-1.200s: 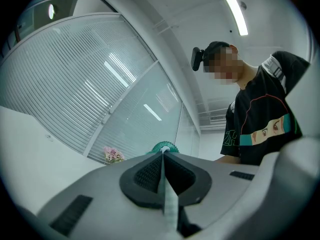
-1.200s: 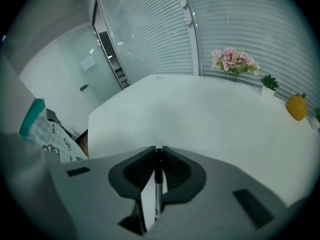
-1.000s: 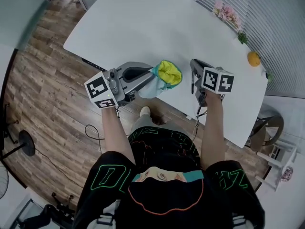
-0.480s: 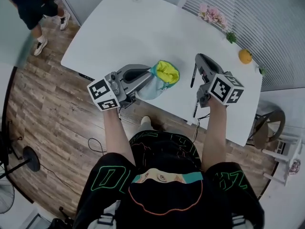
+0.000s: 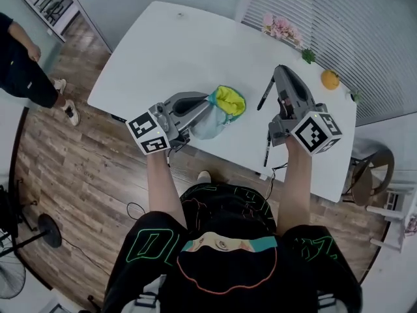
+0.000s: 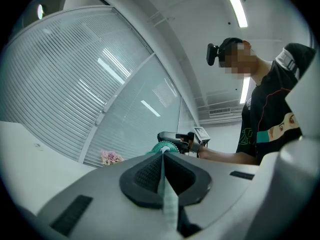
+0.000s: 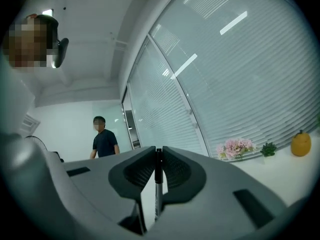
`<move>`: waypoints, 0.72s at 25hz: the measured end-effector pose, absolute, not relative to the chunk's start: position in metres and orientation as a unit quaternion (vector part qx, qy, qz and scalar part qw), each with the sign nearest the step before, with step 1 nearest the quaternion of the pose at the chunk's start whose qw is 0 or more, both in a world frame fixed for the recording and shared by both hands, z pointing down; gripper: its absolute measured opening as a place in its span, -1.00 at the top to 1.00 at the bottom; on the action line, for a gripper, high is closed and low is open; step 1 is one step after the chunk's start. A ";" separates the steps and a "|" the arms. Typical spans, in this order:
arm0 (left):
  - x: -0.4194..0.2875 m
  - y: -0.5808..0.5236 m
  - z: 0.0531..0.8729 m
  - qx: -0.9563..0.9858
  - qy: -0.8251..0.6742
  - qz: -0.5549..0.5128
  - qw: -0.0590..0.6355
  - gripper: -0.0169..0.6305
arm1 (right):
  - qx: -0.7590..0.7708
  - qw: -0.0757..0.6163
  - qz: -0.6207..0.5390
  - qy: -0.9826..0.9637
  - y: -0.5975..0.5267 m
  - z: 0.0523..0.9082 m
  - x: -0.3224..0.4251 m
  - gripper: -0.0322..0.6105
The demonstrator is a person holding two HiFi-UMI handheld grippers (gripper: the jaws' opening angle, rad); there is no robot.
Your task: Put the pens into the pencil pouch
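A pale blue pencil pouch [image 5: 210, 121] with a yellow-green lining [image 5: 229, 100] hangs over the near part of the white table [image 5: 189, 41], its mouth facing right. My left gripper [image 5: 206, 104] is shut on the pouch's edge. In the left gripper view a thin teal strip of fabric [image 6: 164, 181] is pinched between the jaws. My right gripper [image 5: 279, 74] is raised to the right of the pouch and points level. It is shut on a black pen [image 5: 264, 96], which stands upright between the pads [image 7: 157, 184]. Pen and pouch are apart.
Pink flowers [image 5: 279, 27], a small green plant [image 5: 308, 56] and an orange fruit [image 5: 330, 79] stand along the table's far right edge. A person [image 5: 23, 60] stands on the wooden floor at the left. A chair [image 5: 366, 173] is at the right. A thin black cable [image 5: 266, 151] hangs under my right gripper.
My right gripper has risen with the pen and tipped from pointing down to level. My left gripper has lifted the pouch a little. A person has walked along the floor at the left.
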State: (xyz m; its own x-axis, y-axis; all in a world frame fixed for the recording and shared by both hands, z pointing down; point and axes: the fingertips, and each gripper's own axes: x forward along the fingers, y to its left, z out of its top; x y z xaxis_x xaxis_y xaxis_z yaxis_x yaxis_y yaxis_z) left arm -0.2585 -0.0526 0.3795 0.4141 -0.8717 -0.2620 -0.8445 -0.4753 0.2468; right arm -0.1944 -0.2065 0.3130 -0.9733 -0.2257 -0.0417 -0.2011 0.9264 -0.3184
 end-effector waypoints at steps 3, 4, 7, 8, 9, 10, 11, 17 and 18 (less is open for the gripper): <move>-0.256 -0.059 0.377 0.840 -0.511 -0.177 0.039 0.94 | -0.108 0.067 -0.157 0.979 -0.204 0.293 -0.192 0.76; -0.255 -0.060 0.375 0.840 -0.513 -0.174 0.039 0.94 | -0.106 0.080 -0.158 0.978 -0.202 0.287 -0.192 0.76; -0.255 -0.078 0.375 0.839 -0.519 -0.157 0.045 0.94 | -0.094 0.112 -0.175 0.974 -0.212 0.270 -0.193 0.76; -0.255 -0.085 0.375 0.839 -0.521 -0.153 0.047 0.94 | -0.087 0.122 -0.180 0.972 -0.216 0.264 -0.194 0.76; -0.254 -0.090 0.374 0.838 -0.522 -0.150 0.048 0.94 | -0.077 0.133 -0.182 0.971 -0.218 0.257 -0.195 0.76; -0.253 -0.093 0.372 0.838 -0.523 -0.148 0.048 0.94 | -0.069 0.142 -0.184 0.970 -0.216 0.250 -0.197 0.76; -0.252 -0.093 0.371 0.838 -0.523 -0.146 0.047 0.94 | -0.065 0.149 -0.185 0.969 -0.213 0.245 -0.197 0.76; -0.248 -0.090 0.361 0.841 -0.521 -0.145 0.034 0.94 | -0.050 0.174 -0.180 0.967 -0.189 0.232 -0.211 0.76; -0.247 -0.091 0.360 0.841 -0.520 -0.143 0.032 0.94 | -0.050 0.178 -0.179 0.966 -0.186 0.232 -0.214 0.76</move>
